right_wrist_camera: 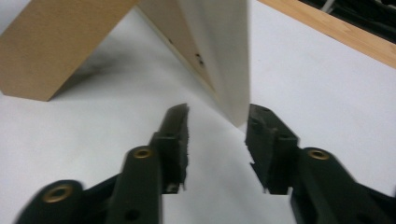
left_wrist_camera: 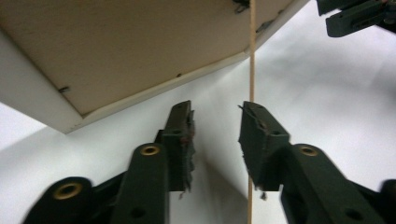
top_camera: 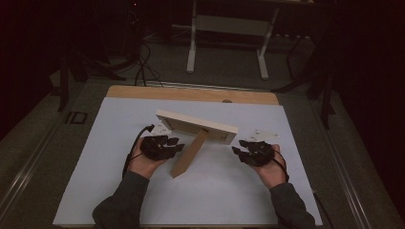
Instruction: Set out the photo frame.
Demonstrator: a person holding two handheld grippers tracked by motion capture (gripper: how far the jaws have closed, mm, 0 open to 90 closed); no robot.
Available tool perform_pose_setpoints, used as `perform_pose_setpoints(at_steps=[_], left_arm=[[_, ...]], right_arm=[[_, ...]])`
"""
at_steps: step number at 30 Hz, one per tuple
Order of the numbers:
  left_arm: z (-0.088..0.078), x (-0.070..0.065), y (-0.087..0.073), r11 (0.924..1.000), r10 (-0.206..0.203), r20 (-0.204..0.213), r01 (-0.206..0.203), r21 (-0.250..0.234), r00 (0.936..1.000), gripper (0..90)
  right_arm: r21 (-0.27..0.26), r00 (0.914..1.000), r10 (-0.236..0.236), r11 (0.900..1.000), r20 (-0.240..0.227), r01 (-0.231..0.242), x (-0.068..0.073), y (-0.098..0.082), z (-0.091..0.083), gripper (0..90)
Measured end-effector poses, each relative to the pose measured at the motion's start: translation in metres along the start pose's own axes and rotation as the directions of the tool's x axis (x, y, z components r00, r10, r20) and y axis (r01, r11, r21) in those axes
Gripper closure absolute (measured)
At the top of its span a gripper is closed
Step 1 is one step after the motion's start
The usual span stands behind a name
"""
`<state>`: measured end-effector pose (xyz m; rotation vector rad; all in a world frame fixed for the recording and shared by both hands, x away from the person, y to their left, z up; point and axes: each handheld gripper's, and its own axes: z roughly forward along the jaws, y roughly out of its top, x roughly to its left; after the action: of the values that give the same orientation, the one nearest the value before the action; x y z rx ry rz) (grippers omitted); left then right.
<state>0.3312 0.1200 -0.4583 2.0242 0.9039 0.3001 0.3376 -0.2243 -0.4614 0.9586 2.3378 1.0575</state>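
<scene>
A pale wooden picture frame (top_camera: 196,125) stands on the white sheet (top_camera: 215,200), seen from behind and propped on its brown back stand (top_camera: 189,155). My left gripper (top_camera: 177,144) sits at the frame's left part, beside the stand. In the left gripper view its jaws (left_wrist_camera: 215,109) are open with nothing between them; the frame's brown back (left_wrist_camera: 116,46) is just ahead and the stand (left_wrist_camera: 252,70) shows edge-on by the right jaw. My right gripper (top_camera: 240,146) is at the frame's right end. Its jaws (right_wrist_camera: 217,114) are open, with the frame's pale edge (right_wrist_camera: 224,56) just beyond them.
The white sheet covers a wooden table whose far edge (top_camera: 191,94) shows as a brown strip. Behind the table stand the white legs of another table (top_camera: 192,47), and dark cables (top_camera: 143,67) lie on the floor. My right gripper (left_wrist_camera: 359,16) shows far off in the left gripper view.
</scene>
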Motion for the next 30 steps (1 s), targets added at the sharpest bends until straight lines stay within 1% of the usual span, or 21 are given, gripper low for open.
perform_pose_setpoints(at_steps=[1, 2, 3, 4, 5, 8, 9, 12, 15, 18, 21, 24, 28, 30], left_arm=[[0.000, 0.000, 0.000, 1.0000, 0.000, 0.000, 0.000, 0.000, 1.0000, 67.3], [0.000, 0.003, 0.000, 0.9999, -0.014, -0.001, 0.014, -0.002, 0.9999, 67.3], [-0.001, 0.004, 0.000, 0.9998, -0.022, -0.003, 0.022, -0.004, 0.9998, 68.8], [-0.001, 0.007, 0.001, 0.9994, -0.034, -0.005, 0.034, -0.009, 0.9994, 69.9], [0.000, 0.008, 0.001, 0.9993, -0.036, -0.009, 0.036, -0.010, 0.9993, 71.1], [0.001, 0.013, 0.003, 0.9985, -0.054, -0.031, 0.053, -0.016, 0.9981, 75.4], [0.002, 0.014, 0.003, 0.9983, -0.056, -0.037, 0.056, -0.019, 0.9977, 78.3], [0.005, 0.016, 0.005, 0.9964, -0.076, -0.058, 0.074, -0.043, 0.9954, 84.8], [0.008, 0.017, 0.009, 0.9948, -0.089, -0.066, 0.085, -0.056, 0.9939, 89.8], [0.011, 0.017, 0.014, 0.9937, -0.095, -0.070, 0.090, -0.067, 0.9931, 90.0], [0.014, 0.018, 0.019, 0.9906, -0.116, -0.059, 0.111, -0.080, 0.9914, 90.0], [0.016, 0.018, 0.022, 0.9877, -0.135, -0.068, 0.129, -0.088, 0.9885, 90.0], [0.019, 0.018, 0.023, 0.9875, -0.137, -0.083, 0.130, -0.089, 0.9870, 90.0], [0.019, 0.019, 0.024, 0.9872, -0.140, -0.087, 0.133, -0.089, 0.9863, 90.0]], right_arm=[[0.000, 1.0000, 0.000, 1.000, 0.000, 0.000, 0.000, 0.000, 0.000, 62.8], [0.001, 1.0000, 0.004, 1.000, 0.000, -0.004, -0.002, -0.001, -0.001, 65.9], [0.005, 0.9999, 0.006, 1.000, 0.010, -0.006, -0.004, -0.001, -0.002, 70.9], [0.008, 0.9998, 0.008, 1.000, 0.017, -0.008, -0.005, -0.001, -0.002, 73.6], [0.011, 0.9993, 0.013, 1.000, 0.035, -0.014, -0.008, 0.000, -0.002, 78.4], [0.001, 0.9983, 0.034, 0.999, 0.047, -0.034, -0.015, 0.002, 0.000, 87.0], [-0.003, 0.9981, 0.042, 0.999, 0.046, -0.042, -0.017, 0.003, 0.001, 89.6], [-0.008, 0.9972, 0.061, 0.998, 0.043, -0.061, -0.022, 0.006, 0.007, 89.9], [-0.023, 0.9952, 0.094, 0.995, 0.030, -0.093, -0.026, 0.009, 0.015, 89.8], [-0.035, 0.9942, 0.104, 0.994, 0.026, -0.103, -0.026, 0.014, 0.019, 89.9], [-0.045, 0.9932, 0.115, 0.992, 0.018, -0.115, -0.027, 0.020, 0.024, 89.9], [-0.049, 0.9912, 0.132, 0.990, 0.009, -0.132, -0.030, 0.023, 0.027, 89.9], [-0.051, 0.9904, 0.138, 0.989, -0.003, -0.138, -0.031, 0.026, 0.030, 89.8], [-0.057, 0.9880, 0.152, 0.987, -0.025, -0.154, -0.032, 0.027, 0.032, 89.8]])
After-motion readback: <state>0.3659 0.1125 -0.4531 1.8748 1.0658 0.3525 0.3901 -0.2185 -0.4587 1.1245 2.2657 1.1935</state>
